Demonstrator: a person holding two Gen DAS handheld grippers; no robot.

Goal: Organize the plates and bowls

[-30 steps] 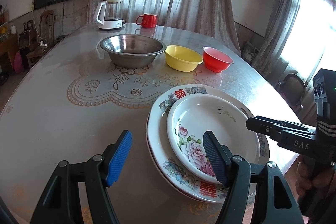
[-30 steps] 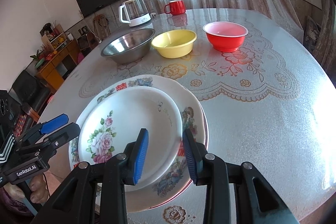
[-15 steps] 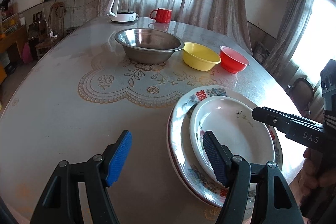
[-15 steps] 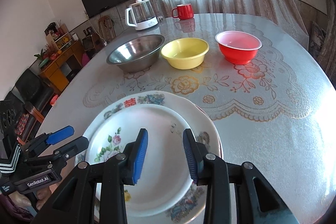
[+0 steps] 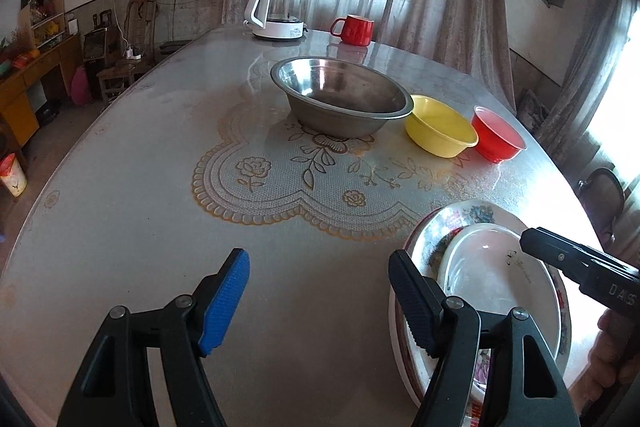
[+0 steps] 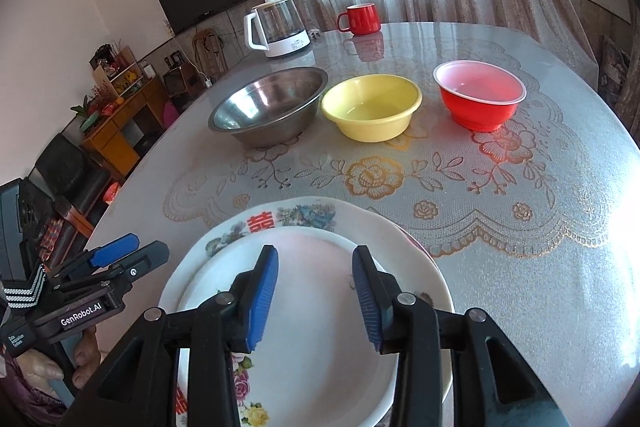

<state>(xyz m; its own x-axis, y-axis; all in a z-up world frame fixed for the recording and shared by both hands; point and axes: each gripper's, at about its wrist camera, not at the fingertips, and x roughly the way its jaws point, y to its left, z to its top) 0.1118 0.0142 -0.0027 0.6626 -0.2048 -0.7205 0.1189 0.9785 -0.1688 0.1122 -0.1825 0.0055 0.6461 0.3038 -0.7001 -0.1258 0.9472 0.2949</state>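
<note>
A white floral plate [image 6: 320,311] lies stacked on a larger patterned plate [image 6: 304,217] at the table's near edge; both also show in the left wrist view, the white plate [image 5: 492,275] on the patterned plate [image 5: 452,227]. A steel bowl [image 6: 268,105], a yellow bowl [image 6: 372,107] and a red bowl [image 6: 480,95] stand in a row farther back. My right gripper [image 6: 316,299] is open and empty above the white plate. My left gripper [image 5: 320,301] is open and empty over bare table, left of the plates.
A white kettle [image 6: 278,27] and a red mug [image 6: 360,19] stand at the table's far end. The table [image 5: 140,207] has a lace-pattern cover. Curtains hang behind; a chair [image 5: 604,195] stands at the right.
Both grippers have pulled back and turned: the left one swung left, away from the plates, and the right one rose so the bowls sit nearer the view's middle. Both stayed open.
</note>
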